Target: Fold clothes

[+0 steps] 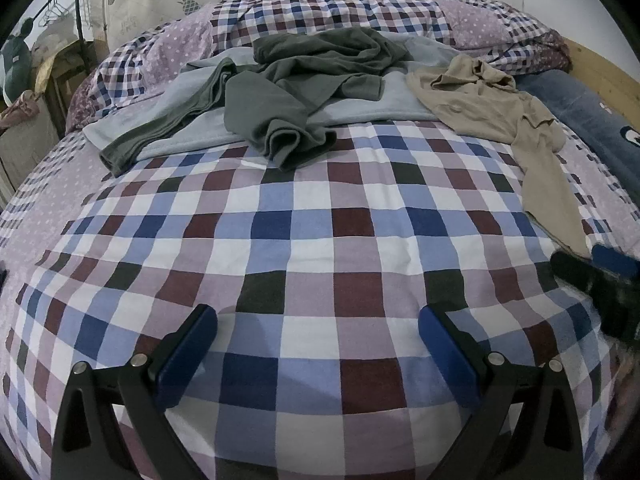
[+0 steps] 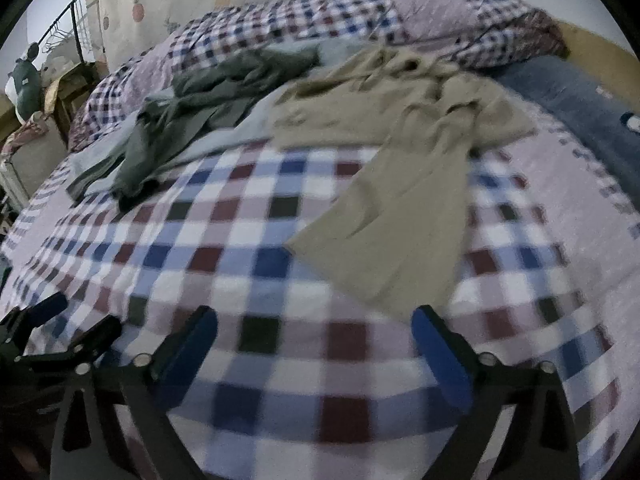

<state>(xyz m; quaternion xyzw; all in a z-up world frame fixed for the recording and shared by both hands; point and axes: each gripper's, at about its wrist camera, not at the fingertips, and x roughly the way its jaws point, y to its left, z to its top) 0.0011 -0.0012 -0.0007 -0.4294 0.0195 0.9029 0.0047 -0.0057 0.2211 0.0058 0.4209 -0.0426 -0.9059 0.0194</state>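
Observation:
A crumpled dark green garment [image 1: 296, 92] lies on a pale blue-grey garment [image 1: 372, 100] at the far middle of the checked bed. A beige garment [image 1: 500, 116] lies to their right, one long part [image 1: 556, 204] trailing toward me. My left gripper [image 1: 318, 344] hovers open over bare checked sheet [image 1: 320, 248], well short of the clothes. In the blurred right wrist view, my right gripper [image 2: 316, 344] is open just short of the beige garment [image 2: 384, 216], whose near hem lies between the fingertips' line. The green garment [image 2: 216, 100] sits far left there.
A rumpled checked duvet [image 1: 332, 8] lies along the bed's far end. A dark blue pillow [image 1: 592, 124] lies by the wooden bed frame [image 1: 612, 76] at right. A clothes rack [image 1: 76, 8] and clutter stand left of the bed. The other gripper's fingers [image 1: 600, 276] show at right.

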